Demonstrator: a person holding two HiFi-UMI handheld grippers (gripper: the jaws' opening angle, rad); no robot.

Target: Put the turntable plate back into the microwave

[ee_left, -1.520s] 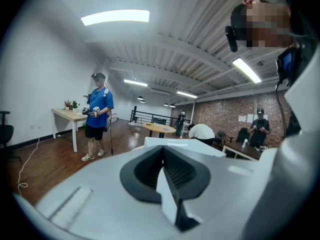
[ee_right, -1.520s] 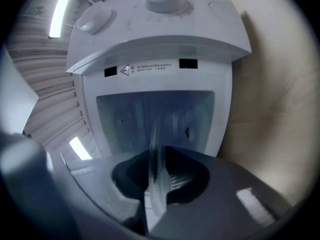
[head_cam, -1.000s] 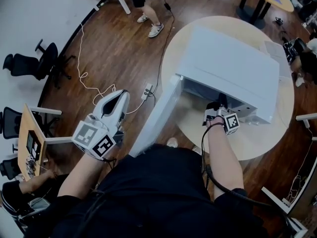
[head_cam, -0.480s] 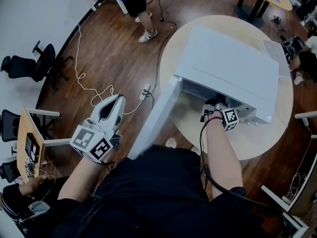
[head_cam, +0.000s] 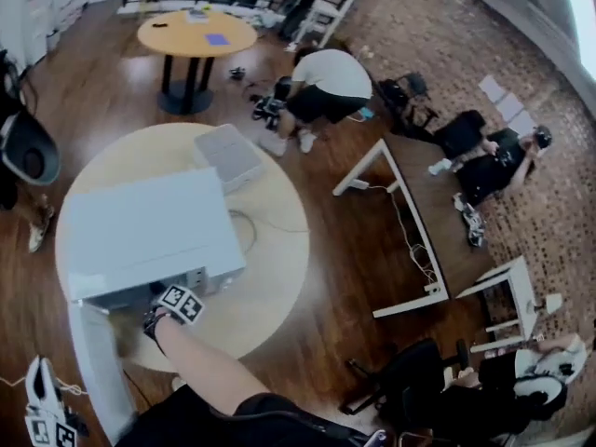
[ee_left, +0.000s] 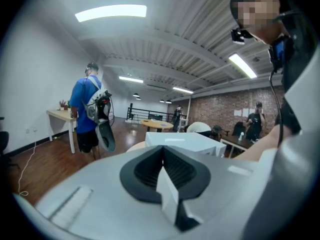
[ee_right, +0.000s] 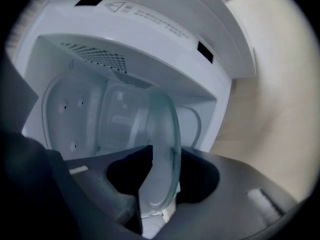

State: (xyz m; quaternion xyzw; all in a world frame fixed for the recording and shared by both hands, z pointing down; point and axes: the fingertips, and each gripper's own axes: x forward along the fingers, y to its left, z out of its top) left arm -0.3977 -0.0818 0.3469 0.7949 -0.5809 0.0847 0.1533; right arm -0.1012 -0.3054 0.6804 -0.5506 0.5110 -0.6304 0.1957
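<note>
The clear glass turntable plate (ee_right: 152, 134) stands nearly on edge inside the cavity of the white microwave (ee_right: 150, 39), its lower rim between the jaws of my right gripper (ee_right: 150, 204). Those jaws are opening, and the pads still look to touch the rim. From the head view, the right gripper (head_cam: 158, 317) reaches into the mouth of the microwave (head_cam: 149, 231), whose door (head_cam: 98, 361) hangs open toward me; the plate is hidden there. My left gripper (ee_left: 162, 176) is shut on nothing and held far from the microwave, low at the left (head_cam: 42, 422).
The microwave sits on a round pale table (head_cam: 275, 240) with a grey box (head_cam: 228, 156) behind it. A person crouches (head_cam: 321, 87) beyond the table. A black chair (head_cam: 410, 380) and a white table frame (head_cam: 410, 240) stand to the right.
The head view has swung round, so the microwave now lies at the left. My right gripper stays at the microwave's mouth. The left gripper has dropped to the view's bottom-left corner.
</note>
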